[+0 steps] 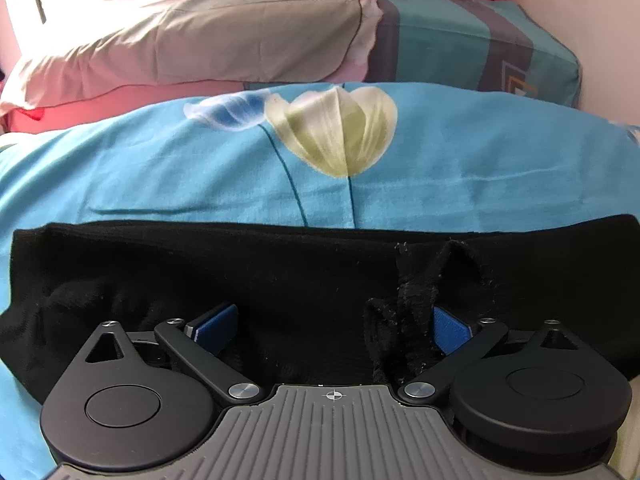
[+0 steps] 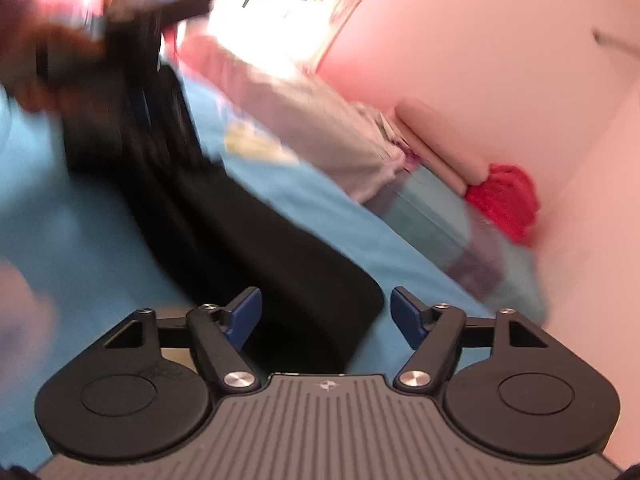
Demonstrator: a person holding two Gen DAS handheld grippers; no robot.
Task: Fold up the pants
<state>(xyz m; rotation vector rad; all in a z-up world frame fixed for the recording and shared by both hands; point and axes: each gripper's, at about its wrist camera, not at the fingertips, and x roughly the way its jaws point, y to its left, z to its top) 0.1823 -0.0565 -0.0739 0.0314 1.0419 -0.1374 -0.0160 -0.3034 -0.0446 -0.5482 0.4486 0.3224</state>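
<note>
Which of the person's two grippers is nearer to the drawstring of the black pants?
Left. The left gripper sits over the pants, open, with the drawstring lying between its fingers. The right gripper is open over the pants' other end, with no drawstring visible there.

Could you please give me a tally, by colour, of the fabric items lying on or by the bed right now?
Black: 1, the pants
Blue: 1, the flowered bedsheet
Beige: 1, the pillow
Teal and grey striped: 1, the folded quilt
Red: 1, the red cloth
Total: 5
</note>
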